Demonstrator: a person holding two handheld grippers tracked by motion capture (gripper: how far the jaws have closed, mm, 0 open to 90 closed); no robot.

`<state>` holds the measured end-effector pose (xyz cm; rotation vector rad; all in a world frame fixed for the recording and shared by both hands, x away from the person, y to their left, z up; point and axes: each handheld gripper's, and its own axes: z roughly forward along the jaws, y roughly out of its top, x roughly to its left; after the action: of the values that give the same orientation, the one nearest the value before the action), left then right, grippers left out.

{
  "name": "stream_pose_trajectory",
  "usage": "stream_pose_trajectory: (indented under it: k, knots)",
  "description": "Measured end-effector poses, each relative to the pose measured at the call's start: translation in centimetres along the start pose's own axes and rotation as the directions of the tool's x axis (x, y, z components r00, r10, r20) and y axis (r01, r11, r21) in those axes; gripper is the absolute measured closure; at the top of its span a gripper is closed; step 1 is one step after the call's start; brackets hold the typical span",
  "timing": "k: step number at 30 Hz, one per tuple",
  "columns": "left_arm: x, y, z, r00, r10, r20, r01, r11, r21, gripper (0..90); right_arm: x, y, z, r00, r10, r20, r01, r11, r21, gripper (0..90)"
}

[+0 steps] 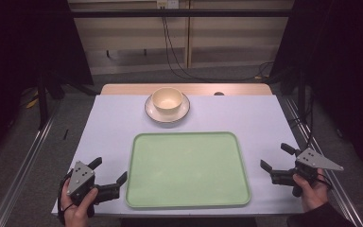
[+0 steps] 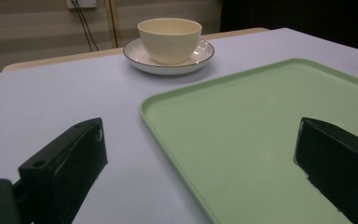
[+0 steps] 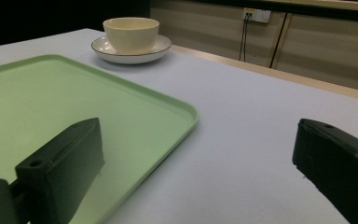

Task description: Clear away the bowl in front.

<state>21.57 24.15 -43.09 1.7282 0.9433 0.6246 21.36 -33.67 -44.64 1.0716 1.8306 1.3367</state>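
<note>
A pale green tray, rectangular with rounded corners and a low raised lip, is lying in the lower middle of the high view on a smooth lavender-grey table. Its surface is looking matte, possibly plastic, though the dim light is making that hard to judge. Above it, in the upper middle of the frame, a cream bowl with a glossy round wall is sitting on a white saucer edged with a thin dark line. At lower left, the left gripper is resting in a hand, its black blocky jaws spread wide and grasping nothing, just beside the tray's left rim. At lower right, the right gripper is likewise gaping, empty, held near the tray's right edge.
</note>
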Motion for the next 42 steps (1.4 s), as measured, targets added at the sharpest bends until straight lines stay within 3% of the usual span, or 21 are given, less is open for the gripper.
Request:
stream_pose_trajectory:
  k: [10, 15, 17, 19, 23, 29, 32, 35, 38, 39, 40, 42]
  knots:
    - [-0.2, 0.1, 0.0, 0.9999, 0.011, 0.002, -0.011, 0.9999, 0.008, 2.2, 0.3, -0.1, 0.2, 0.9994, -0.018, -0.031, 0.019, 1.0, 0.008, 1.0]
    - [-0.3, 0.1, 0.0, 0.9999, 0.013, 0.001, -0.013, 0.9999, 0.01, 2.1, 0.2, -0.1, 0.0, 0.9997, -0.008, -0.024, 0.008, 1.0, -0.003, 0.7]
    - [-0.3, 0.1, 0.1, 1.0, 0.005, 0.001, -0.005, 0.9999, 0.011, 1.5, 0.2, -0.1, 0.0, 0.9993, -0.013, -0.036, 0.013, 1.0, 0.005, 0.7]
    - [-0.5, 0.2, 0.3, 0.9989, -0.043, -0.018, 0.043, 0.999, -0.009, 1.1, 0.3, -0.2, 0.2, 0.9993, -0.018, -0.034, 0.018, 1.0, 0.006, 0.7]
    - [-0.6, 0.4, 0.5, 0.9996, -0.026, -0.012, 0.026, 0.9997, -0.005, 1.2, 0.5, -0.2, 0.3, 0.9979, -0.033, -0.055, 0.034, 0.999, 0.016, 0.4]
    - [-1.0, 0.9, 1.4, 0.9982, -0.049, 0.036, 0.049, 0.9988, 0.002, 4.0, 0.5, -0.2, 0.2, 0.9973, -0.03, -0.067, 0.032, 0.999, 0.023, 0.3]
    - [-1.5, 1.2, 1.7, 0.9987, 0.002, 0.05, -0.003, 0.9998, 0.017, 3.2, 0.4, -0.1, 0.1, 0.9971, -0.031, -0.069, 0.032, 0.999, 0.007, 0.3]
    - [-1.7, 1.5, 1.9, 0.9981, 0.002, 0.061, -0.002, 0.9999, 0.014, 3.2, 0.3, -0.1, 0.1, 0.9971, -0.035, -0.068, 0.035, 0.999, 0.007, 0.2]
    - [-1.8, 2.2, 2.6, 0.9929, 0.018, 0.117, -0.023, 0.9991, 0.035, 6.6, 0.4, -0.1, 0.1, 0.9969, -0.036, -0.07, 0.037, 0.999, 0.008, 0.2]
    - [-1.8, 2.2, 2.6, 0.9929, 0.018, 0.117, -0.023, 0.9991, 0.035, 4.6, 0.4, -0.1, 0.1, 0.9969, -0.036, -0.07, 0.037, 0.999, 0.008, 0.2]
    - [-1.9, 2.7, 3.0, 0.993, 0.05, 0.107, -0.054, 0.998, 0.033, 3.6, 0.4, -0.1, 0.1, 0.9968, -0.037, -0.071, 0.037, 0.999, 0.007, 0.2]
    - [-1.7, 3.2, 3.4, 0.9924, 0.047, 0.114, -0.05, 0.9984, 0.025, 3.7, 0.5, -0.2, 0.2, 0.9965, -0.035, -0.075, 0.036, 0.999, 0.018, 0.2]
